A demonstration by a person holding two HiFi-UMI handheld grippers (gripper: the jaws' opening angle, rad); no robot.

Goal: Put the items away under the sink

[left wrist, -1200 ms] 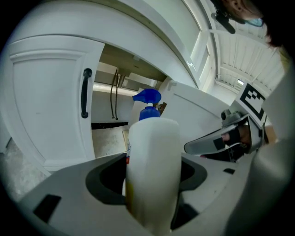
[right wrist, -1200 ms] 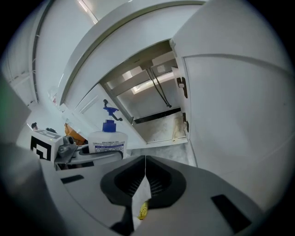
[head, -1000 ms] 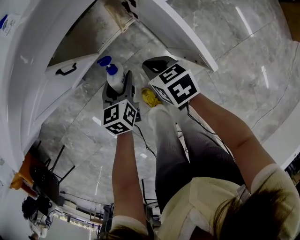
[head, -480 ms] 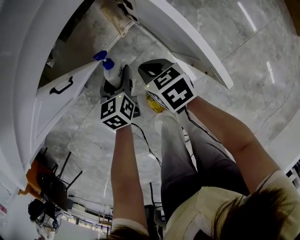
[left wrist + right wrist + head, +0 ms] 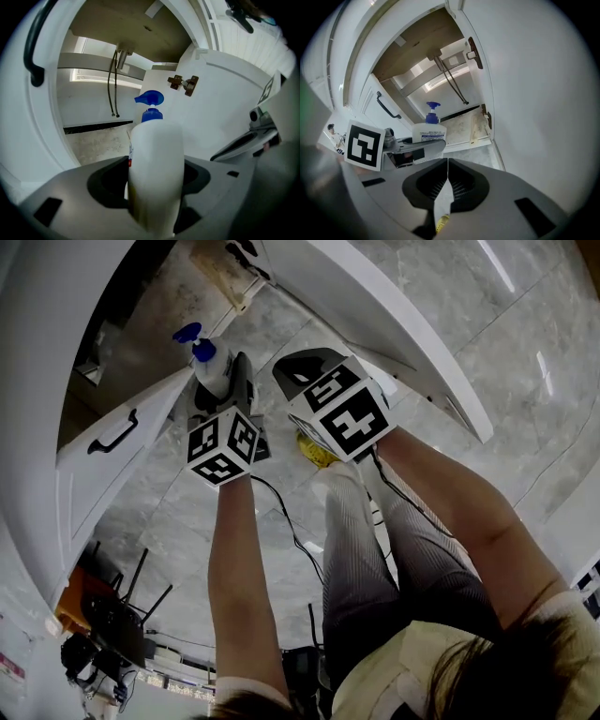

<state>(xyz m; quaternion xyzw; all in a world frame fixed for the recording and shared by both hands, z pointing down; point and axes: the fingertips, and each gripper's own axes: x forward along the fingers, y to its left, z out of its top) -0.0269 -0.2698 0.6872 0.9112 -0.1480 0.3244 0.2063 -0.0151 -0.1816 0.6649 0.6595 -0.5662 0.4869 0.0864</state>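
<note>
- One white pump bottle (image 5: 154,173) with a blue pump; two open cupboard doors, the left door (image 5: 112,456) with a black handle, the right door (image 5: 375,315) plain; two dark hoses (image 5: 112,84) hang under the sink.
- My left claw (image 5: 234,381) pinches the bottle upright at the cupboard's mouth; my right claw (image 5: 447,180), just beside it, is pressed together.
- Both my forearms reach forward and down; grey marble floor (image 5: 169,521) lies below; the cupboard floor (image 5: 461,124) is pale and stained.
</note>
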